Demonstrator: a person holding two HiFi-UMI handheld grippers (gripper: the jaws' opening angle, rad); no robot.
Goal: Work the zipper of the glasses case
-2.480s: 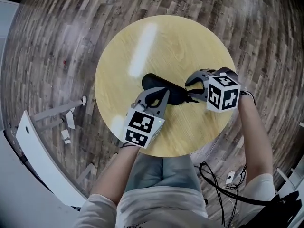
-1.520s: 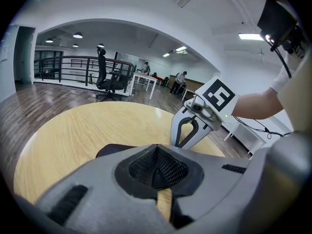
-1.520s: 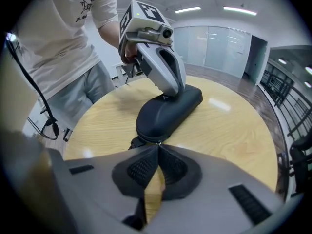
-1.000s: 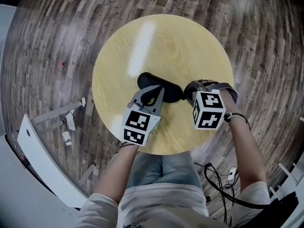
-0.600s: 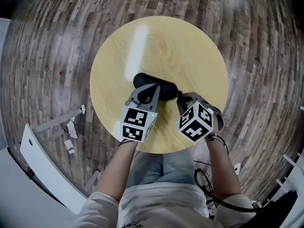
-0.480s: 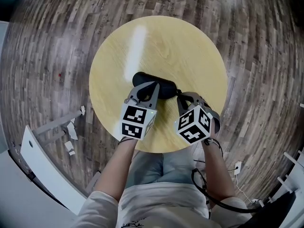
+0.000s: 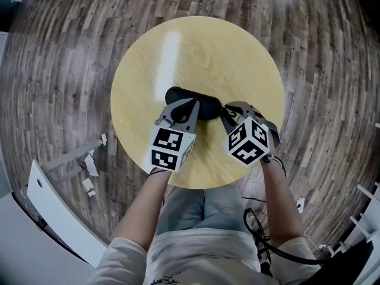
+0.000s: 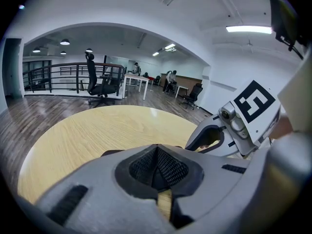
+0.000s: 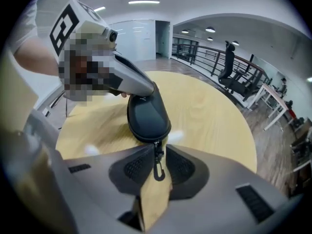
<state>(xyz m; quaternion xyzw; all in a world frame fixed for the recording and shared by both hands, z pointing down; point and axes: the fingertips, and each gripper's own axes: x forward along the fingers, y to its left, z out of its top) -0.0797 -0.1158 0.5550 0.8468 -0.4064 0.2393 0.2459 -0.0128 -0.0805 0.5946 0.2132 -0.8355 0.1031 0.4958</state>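
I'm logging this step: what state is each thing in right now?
Black oval glasses case: lid down, flat on the round wooden table.
Metal zipper pull: pinched, at one end of the case.
Left gripper: shut on the case, away from the pull.
Right gripper: shut on the zipper pull.
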